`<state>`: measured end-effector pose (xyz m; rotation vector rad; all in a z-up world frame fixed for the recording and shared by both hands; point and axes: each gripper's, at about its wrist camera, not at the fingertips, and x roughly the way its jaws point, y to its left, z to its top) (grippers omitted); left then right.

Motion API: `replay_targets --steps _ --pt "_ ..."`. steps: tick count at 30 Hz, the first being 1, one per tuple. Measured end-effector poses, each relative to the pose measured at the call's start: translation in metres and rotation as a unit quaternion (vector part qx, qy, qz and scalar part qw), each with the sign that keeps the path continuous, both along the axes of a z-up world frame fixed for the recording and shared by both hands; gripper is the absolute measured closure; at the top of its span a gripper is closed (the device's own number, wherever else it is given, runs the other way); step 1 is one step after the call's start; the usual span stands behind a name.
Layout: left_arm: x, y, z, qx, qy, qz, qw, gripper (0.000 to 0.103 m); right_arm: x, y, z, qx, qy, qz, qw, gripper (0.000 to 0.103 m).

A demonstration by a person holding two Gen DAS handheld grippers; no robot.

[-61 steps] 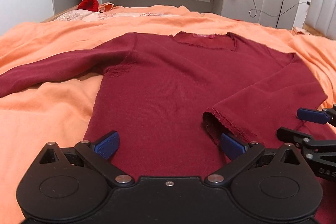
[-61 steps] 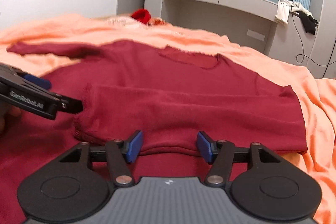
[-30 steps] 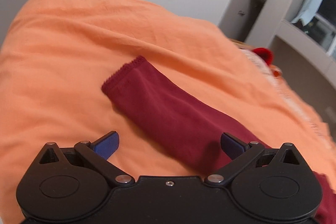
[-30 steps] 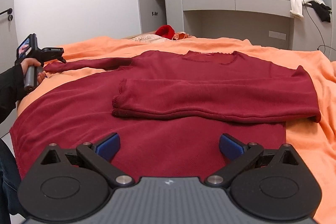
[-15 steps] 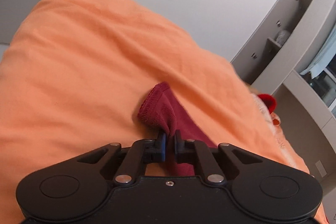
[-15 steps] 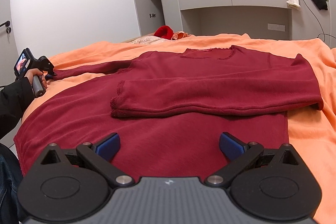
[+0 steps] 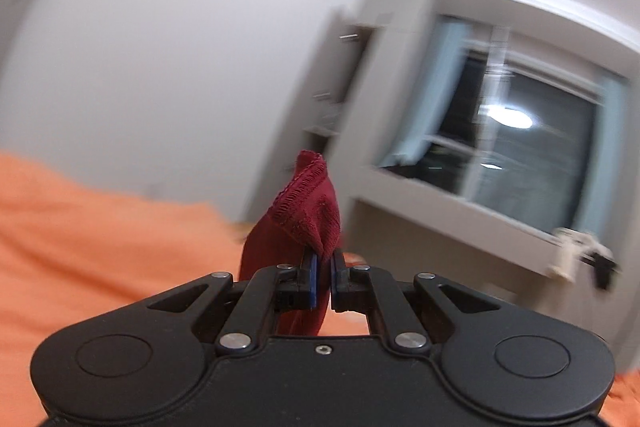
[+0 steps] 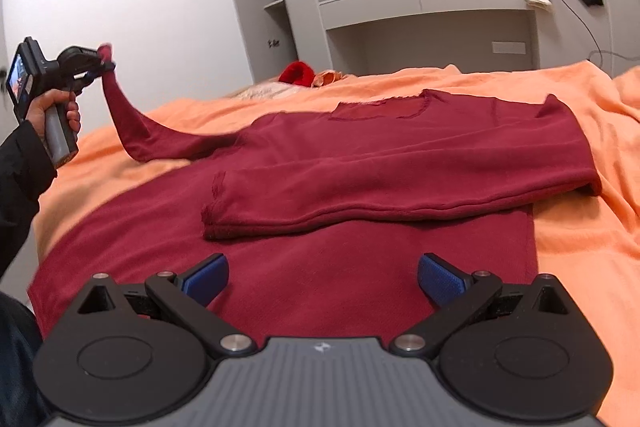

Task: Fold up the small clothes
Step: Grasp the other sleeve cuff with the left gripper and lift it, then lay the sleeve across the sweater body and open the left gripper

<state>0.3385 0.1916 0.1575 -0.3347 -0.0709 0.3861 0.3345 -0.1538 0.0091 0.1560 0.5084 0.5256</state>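
Dark red sweater (image 8: 360,163) flat on bed's orange blanket (image 8: 580,227), one sleeve already folded across chest. Other sleeve's cuff (image 7: 308,199) lifted, pinched in left gripper (image 7: 323,271), fingers nearly closed on it. Risk: thin pinch slips mid-carry, or drag shifts body. Right gripper (image 8: 320,277) hovers over hem, fingers wide apart, empty.

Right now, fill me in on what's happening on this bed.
A person is folding a dark red sweater spread on an orange bedspread. The left gripper is shut on the cuff of the left sleeve and holds it up off the bed. The other sleeve already lies folded across the body. The right gripper is open and empty above the sweater's lower part.
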Motion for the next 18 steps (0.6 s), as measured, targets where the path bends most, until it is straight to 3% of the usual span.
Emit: replay_targets --steps 4,8,12,18 --pt "-0.002 -0.077 0.023 0.079 -0.013 -0.091 0.9926 0.098 -0.003 -0.016 0.008 0.037 -0.004 -0.021 0.999 0.000" --pt "-0.004 -0.156 0.018 0.160 0.001 -0.167 0.9729 0.097 -0.008 -0.036 0.018 0.059 -0.022 -0.054 0.997 0.000" --pt "-0.003 -0.225 -0.010 0.214 0.031 -0.230 0.9488 0.097 -0.011 -0.055 0.027 0.069 -0.040 -0.089 0.993 0.000" --pt "0.001 -0.301 -0.076 0.284 0.093 -0.318 0.9000 0.097 -0.013 -0.080 0.035 0.072 -0.062 -0.134 0.986 0.000"
